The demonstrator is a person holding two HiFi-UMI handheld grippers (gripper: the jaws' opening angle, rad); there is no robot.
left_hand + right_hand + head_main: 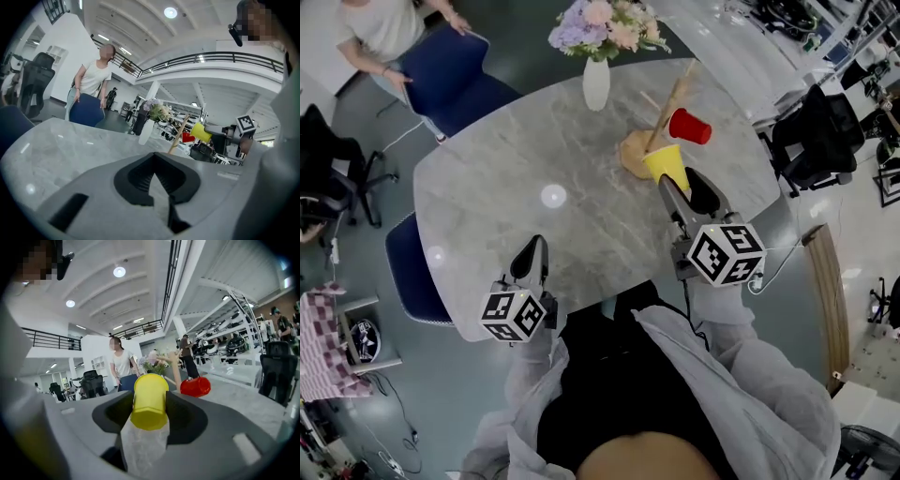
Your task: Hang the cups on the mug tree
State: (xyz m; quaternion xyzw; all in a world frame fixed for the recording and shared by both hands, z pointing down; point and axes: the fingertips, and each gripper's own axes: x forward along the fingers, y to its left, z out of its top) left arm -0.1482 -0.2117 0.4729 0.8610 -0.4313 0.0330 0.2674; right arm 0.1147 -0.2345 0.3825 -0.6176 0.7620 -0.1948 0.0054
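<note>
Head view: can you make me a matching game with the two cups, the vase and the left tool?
Things:
1. yellow cup
2. red cup
3. white vase
4. left tool

Place or state:
A. on the mug tree
B. holds nothing
C. between the jaws of the right tool
D. stands on the table with flowers in it

Pairs: 1-C, 2-A, 3-D, 4-B
</note>
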